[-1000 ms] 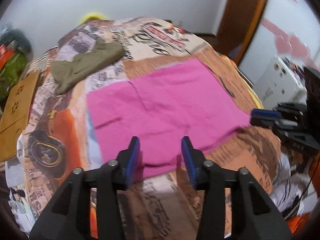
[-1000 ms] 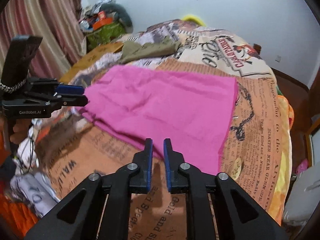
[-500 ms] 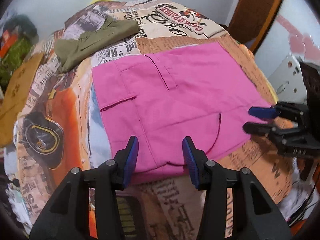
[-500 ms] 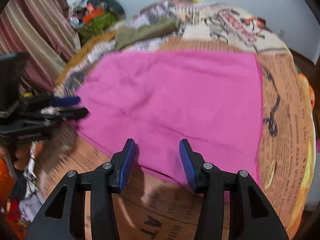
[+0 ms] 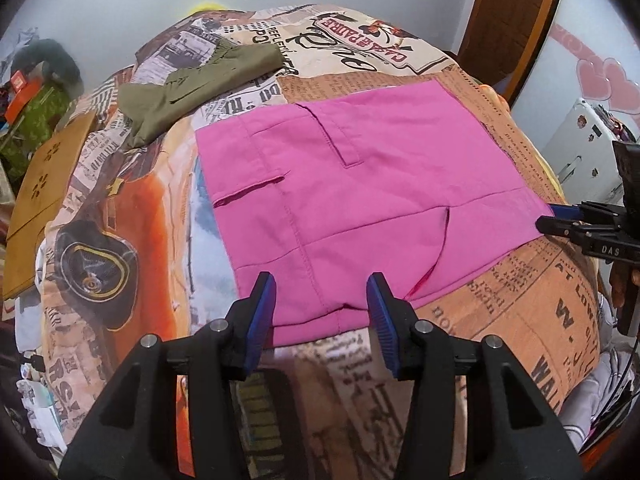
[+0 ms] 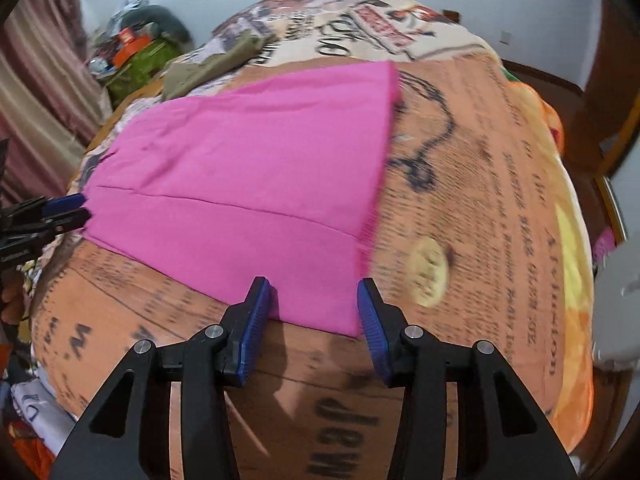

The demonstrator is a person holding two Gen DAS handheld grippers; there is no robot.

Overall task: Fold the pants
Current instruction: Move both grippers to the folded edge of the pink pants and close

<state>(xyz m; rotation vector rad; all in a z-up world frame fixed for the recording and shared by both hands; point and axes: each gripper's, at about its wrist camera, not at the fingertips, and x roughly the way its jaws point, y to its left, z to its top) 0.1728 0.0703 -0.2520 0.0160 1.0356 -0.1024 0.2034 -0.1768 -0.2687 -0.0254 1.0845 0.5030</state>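
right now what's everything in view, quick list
pink pants: one, pink, spread flat mid-bed, near edge by both grippers
olive garment: one, olive green, crumpled on the far left of the bed
bedspread: one, newspaper print in orange and beige, covers the bed
cardboard sheet: one, brown, at the bed's left edge
door: one, brown wood, far right
curtain: one, striped pink-brown, left in the right wrist view
left gripper: one, black with blue pads, open, at the pants' near hem
right gripper: one, black with blue pads, open, at the pants' near corner
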